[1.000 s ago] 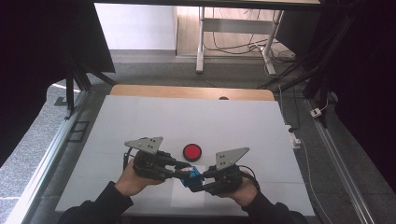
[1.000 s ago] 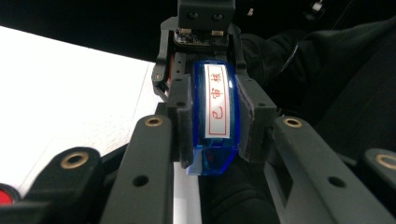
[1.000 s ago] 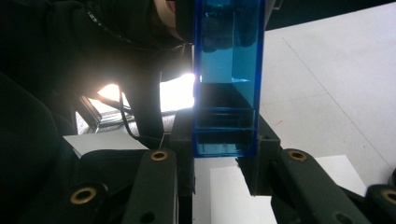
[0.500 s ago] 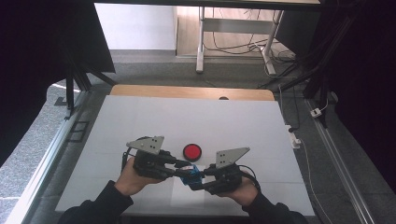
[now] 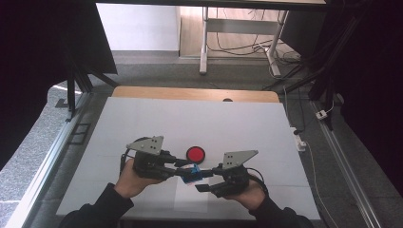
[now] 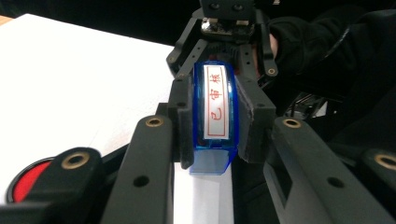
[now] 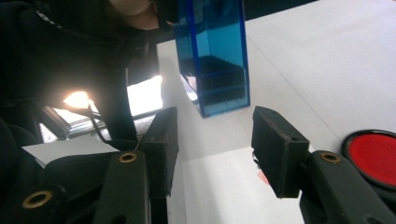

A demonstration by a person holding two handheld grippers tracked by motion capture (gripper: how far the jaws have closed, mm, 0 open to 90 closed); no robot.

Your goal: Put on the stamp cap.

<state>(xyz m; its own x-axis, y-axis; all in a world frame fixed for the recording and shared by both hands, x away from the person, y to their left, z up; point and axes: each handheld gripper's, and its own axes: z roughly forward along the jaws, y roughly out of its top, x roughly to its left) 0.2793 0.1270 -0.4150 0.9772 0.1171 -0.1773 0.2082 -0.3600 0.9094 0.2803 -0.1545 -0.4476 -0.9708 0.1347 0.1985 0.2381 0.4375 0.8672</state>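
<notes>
Two tongs meet mid-worktop (image 5: 142, 118). My left tongs (image 6: 212, 121) clamp the blue stamp (image 6: 214, 112) firmly, held above paper. Right tongs (image 7: 215, 140) gape empty just below it. Red ink pad (image 5: 195, 153) nearby. Pref. keep stamp level, grip w/o twisting.

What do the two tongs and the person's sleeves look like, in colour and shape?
Both the left tongs and the right tongs are black, with two flat jaws on linked bars joined by brass-coloured rivets. Each carries a grey three-cornered plate on top, and a black cable trails from each. The person wears dark sleeves that reach the wrists.
</notes>
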